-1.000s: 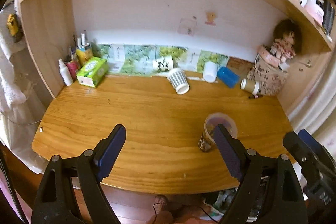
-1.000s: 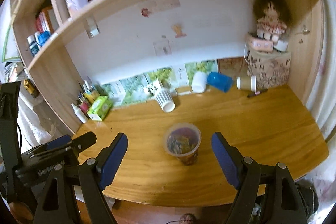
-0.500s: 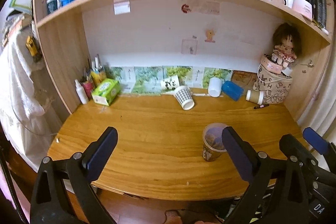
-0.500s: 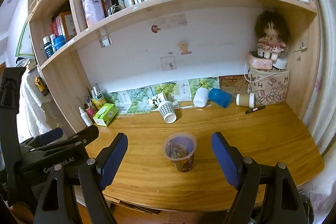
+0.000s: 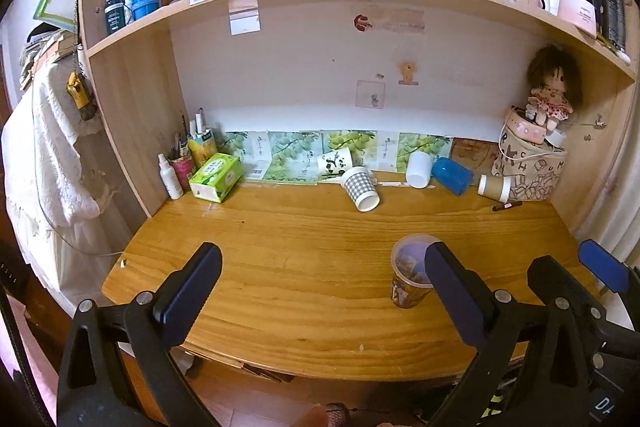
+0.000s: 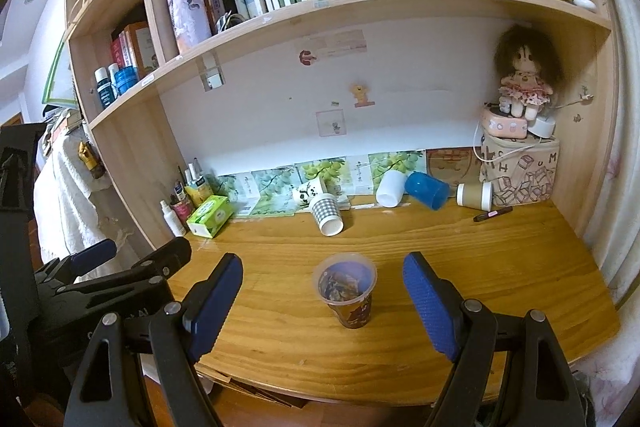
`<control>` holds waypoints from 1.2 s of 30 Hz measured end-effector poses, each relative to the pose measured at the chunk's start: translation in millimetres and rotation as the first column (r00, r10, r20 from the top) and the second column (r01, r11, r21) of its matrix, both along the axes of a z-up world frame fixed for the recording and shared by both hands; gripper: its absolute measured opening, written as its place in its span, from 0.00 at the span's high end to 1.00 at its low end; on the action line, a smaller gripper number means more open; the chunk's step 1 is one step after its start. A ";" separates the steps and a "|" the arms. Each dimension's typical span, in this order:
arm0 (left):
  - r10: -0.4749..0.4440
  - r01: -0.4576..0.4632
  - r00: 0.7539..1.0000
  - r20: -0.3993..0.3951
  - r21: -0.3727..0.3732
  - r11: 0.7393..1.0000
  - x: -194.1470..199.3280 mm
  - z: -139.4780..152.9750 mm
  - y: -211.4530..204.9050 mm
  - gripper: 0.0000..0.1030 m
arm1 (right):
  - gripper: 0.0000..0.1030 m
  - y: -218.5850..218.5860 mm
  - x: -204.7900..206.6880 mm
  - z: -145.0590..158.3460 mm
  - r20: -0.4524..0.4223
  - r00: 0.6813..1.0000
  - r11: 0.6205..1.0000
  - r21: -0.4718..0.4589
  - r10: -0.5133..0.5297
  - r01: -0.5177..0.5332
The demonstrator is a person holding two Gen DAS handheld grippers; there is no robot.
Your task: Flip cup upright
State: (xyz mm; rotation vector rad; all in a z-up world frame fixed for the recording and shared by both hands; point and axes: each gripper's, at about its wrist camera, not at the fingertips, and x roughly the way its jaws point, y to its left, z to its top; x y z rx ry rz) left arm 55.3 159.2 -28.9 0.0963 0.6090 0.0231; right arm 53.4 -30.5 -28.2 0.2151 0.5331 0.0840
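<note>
A clear plastic cup with a brown printed lower half (image 6: 347,291) stands upright near the front of the wooden desk (image 6: 500,267), mouth up. It also shows in the left wrist view (image 5: 410,277), partly behind the left gripper's right finger. My right gripper (image 6: 322,301) is open and empty, held back from the desk's front edge, with the cup showing between its fingers. My left gripper (image 5: 316,293) is open and empty, to the left of the cup. A checked paper cup (image 6: 327,213) lies on its side at the back.
At the back lie a white cup (image 6: 390,189), a blue cup (image 6: 426,190), a brown paper cup (image 6: 474,195) and a pen (image 6: 492,214). A green tissue box (image 6: 210,215) and bottles stand back left. A doll on a bag (image 6: 520,171) stands back right. A shelf runs overhead.
Both grippers have pulled back and up from the desk; the bookshelf above has come into view. The cup stands where it was.
</note>
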 end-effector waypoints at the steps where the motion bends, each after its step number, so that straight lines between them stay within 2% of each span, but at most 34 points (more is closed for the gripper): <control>1: 0.003 -0.003 1.000 0.001 0.001 1.000 -0.3 0.2 -0.4 0.01 | 0.19 0.1 -0.3 0.1 0.002 1.000 1.000 -0.001 0.003 -0.003; 36: 0.005 -0.005 1.000 0.010 -0.002 1.000 -7.6 3.6 7.7 0.01 | 0.17 1.6 -4.1 0.0 0.001 1.000 1.000 0.004 0.018 -0.018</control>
